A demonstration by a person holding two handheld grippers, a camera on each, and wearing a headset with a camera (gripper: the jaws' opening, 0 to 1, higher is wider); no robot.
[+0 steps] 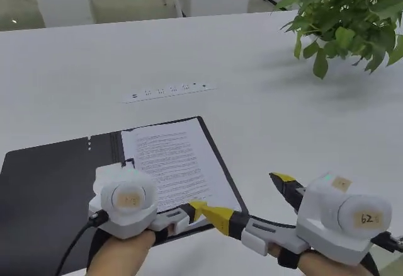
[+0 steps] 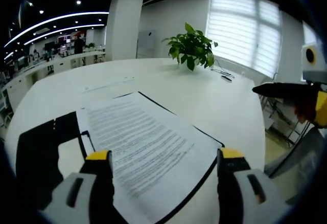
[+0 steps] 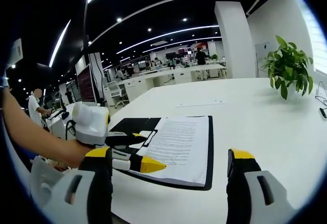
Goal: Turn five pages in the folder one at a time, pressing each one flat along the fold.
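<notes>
An open black folder (image 1: 44, 181) lies near the table's front edge, its left cover bare. A printed page (image 1: 176, 162) lies flat on its right half. My left gripper (image 2: 163, 157) is open, hovering low over the page's (image 2: 148, 147) near edge, which lies between its wide-spread jaws without being gripped. My right gripper (image 3: 168, 157) is open too, just off the folder's near right corner (image 3: 202, 183), with nothing held. One of its yellow fingertips (image 1: 217, 218) sits close to the left gripper's tip at the page's lower right corner.
A potted green plant (image 1: 349, 17) stands at the table's far right. A flush socket strip (image 1: 169, 91) lies beyond the folder. The table's front edge runs just under both hands. Office desks and people are far behind.
</notes>
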